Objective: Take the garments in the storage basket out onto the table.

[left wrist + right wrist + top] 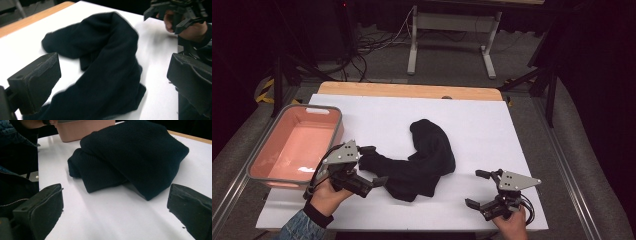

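Two open grippers are seen from the high view: the left gripper (373, 164), jaws spread wide and holding nothing, is set around the near-left end of the crumpled black knitted garment (424, 160), whose long axis bends away toward the far right, while the right gripper (479, 189), also spread and empty, is kept well apart. In the left gripper view, the cloth (105, 70) is found between and ahead of the jaws. In the right gripper view, it (130, 157) is seen lying crosswise ahead, beyond the jaws.

Black cloth (424, 157), pink bin (294, 145) with grey rim, white table cover (492, 125), black jaws
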